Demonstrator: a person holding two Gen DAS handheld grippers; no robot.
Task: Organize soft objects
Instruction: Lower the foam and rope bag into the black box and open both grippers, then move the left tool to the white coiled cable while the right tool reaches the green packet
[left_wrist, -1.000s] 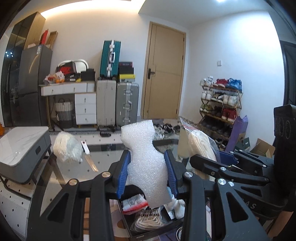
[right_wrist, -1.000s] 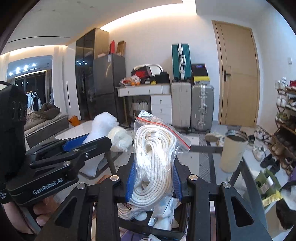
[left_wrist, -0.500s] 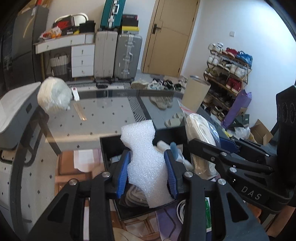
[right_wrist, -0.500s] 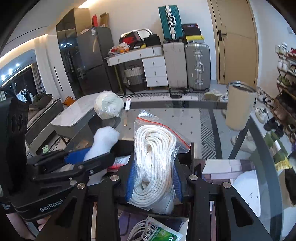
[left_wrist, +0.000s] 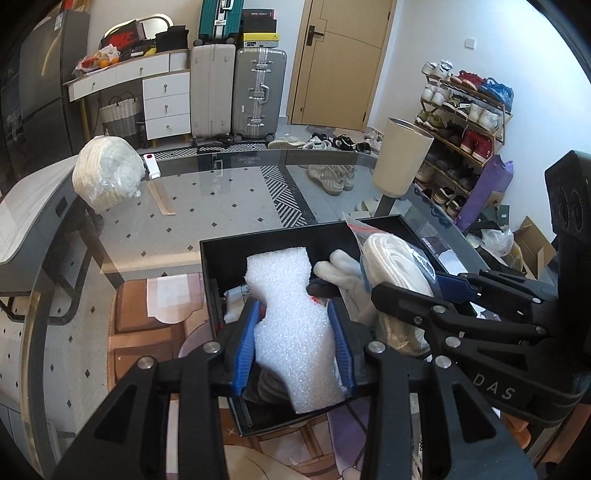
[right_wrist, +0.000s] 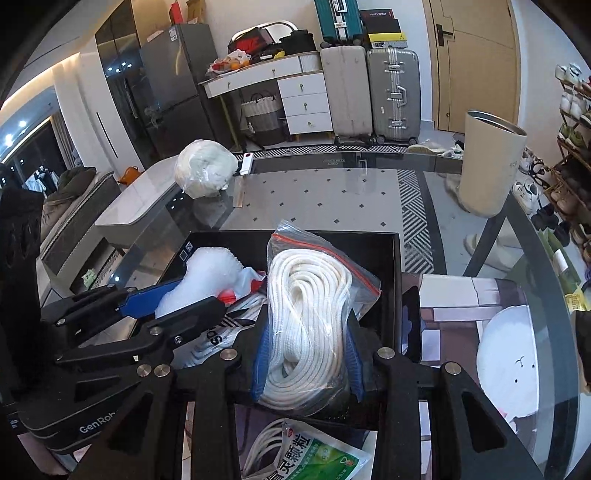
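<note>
Both grippers had dropped from above the glass desk toward its near edge, over the black box. Right gripper pinched the bagged rope; left gripper pinched the foam piece.

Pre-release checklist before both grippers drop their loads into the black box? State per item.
1. Left gripper clamped on foam piece: ok.
2. Right gripper clamped on bagged rope: ok.
3. Both loads over the black box: ok.
4. Free room in box: not ok, already crowded with a white glove and packets.
5. Grippers clear of each other: ok, side by side, apart.
6. Loads touching box contents: cannot tell.
</note>
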